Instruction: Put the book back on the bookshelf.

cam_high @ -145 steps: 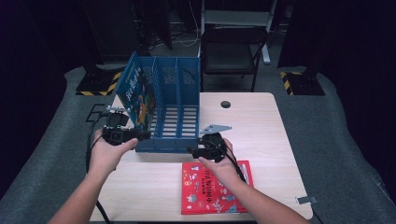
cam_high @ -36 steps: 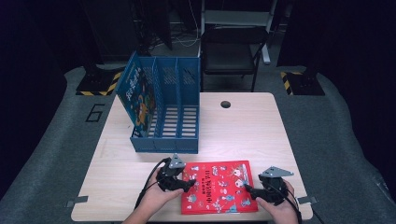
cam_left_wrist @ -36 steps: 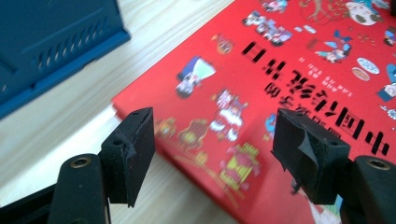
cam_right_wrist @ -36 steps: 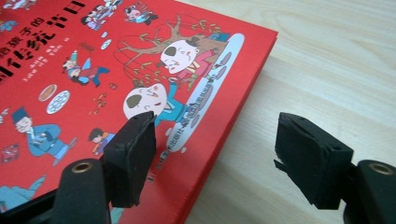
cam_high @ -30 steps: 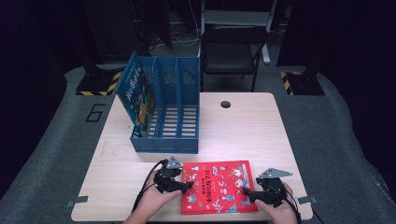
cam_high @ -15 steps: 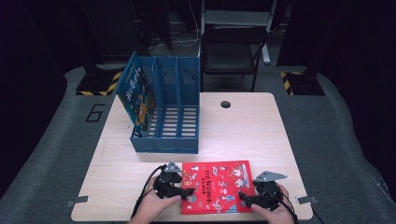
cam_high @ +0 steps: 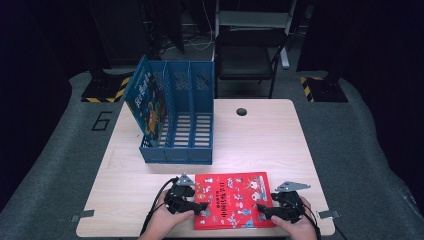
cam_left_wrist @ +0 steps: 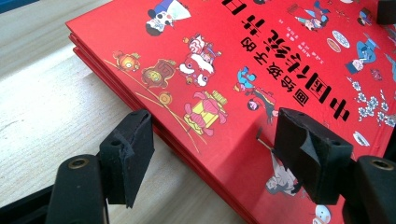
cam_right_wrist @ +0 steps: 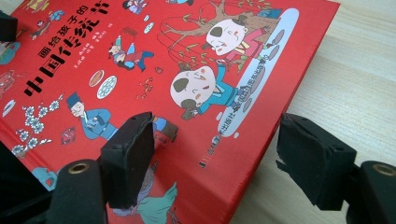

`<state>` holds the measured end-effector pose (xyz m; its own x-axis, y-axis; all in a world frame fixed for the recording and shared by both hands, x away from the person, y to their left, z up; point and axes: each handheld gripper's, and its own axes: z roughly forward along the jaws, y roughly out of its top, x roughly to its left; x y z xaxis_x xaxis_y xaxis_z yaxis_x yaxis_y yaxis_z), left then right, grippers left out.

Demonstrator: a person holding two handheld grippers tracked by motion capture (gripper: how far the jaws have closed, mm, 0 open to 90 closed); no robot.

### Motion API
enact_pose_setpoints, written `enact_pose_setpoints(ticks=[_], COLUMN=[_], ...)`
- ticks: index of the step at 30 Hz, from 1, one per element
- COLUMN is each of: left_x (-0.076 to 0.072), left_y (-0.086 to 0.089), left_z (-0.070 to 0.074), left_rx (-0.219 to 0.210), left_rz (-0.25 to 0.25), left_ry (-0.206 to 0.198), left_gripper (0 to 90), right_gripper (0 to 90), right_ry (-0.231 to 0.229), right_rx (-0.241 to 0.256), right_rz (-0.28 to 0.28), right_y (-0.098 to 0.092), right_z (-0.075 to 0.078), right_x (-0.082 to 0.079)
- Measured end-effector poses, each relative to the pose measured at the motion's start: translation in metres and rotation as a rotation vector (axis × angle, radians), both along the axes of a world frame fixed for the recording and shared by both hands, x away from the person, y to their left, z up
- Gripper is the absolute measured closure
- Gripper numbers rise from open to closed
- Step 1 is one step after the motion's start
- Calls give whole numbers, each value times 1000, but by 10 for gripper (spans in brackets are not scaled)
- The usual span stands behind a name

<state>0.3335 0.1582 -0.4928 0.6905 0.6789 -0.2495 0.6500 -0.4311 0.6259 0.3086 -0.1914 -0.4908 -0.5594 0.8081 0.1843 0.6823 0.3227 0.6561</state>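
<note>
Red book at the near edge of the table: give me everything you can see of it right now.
The red book is a glossy hardcover picture book, its cover showing cartoon figures and Chinese characters. It lies flat and closed, cover up, on the wooden table, in front of the blue file rack. The open left gripper straddles its left edge; the open right gripper straddles its right edge. Neither has clamped it.
</note>
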Motion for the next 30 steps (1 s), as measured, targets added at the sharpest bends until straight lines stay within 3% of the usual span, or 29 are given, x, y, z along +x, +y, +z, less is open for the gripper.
enact_pose_setpoints(ticks=[7, 13, 18, 25, 28, 30], left_x=[0, 0, 0, 0, -1, -1], left_y=[0, 0, 0, 0, 0, 0], left_z=[1, 1, 0, 0, 0, 0], left_rx=[5, 4, 1, -2, 0, 6], left_rz=[-3, 2, 0, 4, 0, -5], left_ry=[0, -1, 3, -2, -4, -7], left_gripper=[289, 290, 289, 287, 285, 285], right_gripper=[281, 305, 305, 287, 286, 285], right_ry=[-37, -52, -26, 4, 63, 67], right_rx=[-37, -23, -39, 2, 45, 49], right_rz=[12, 14, 21, 10, -3, 5], right_y=[4, 3, 2, -2, -4, -5], right_z=[2, 4, 3, 0, -2, -2], right_x=[-2, -1, 0, 3, 4, 5])
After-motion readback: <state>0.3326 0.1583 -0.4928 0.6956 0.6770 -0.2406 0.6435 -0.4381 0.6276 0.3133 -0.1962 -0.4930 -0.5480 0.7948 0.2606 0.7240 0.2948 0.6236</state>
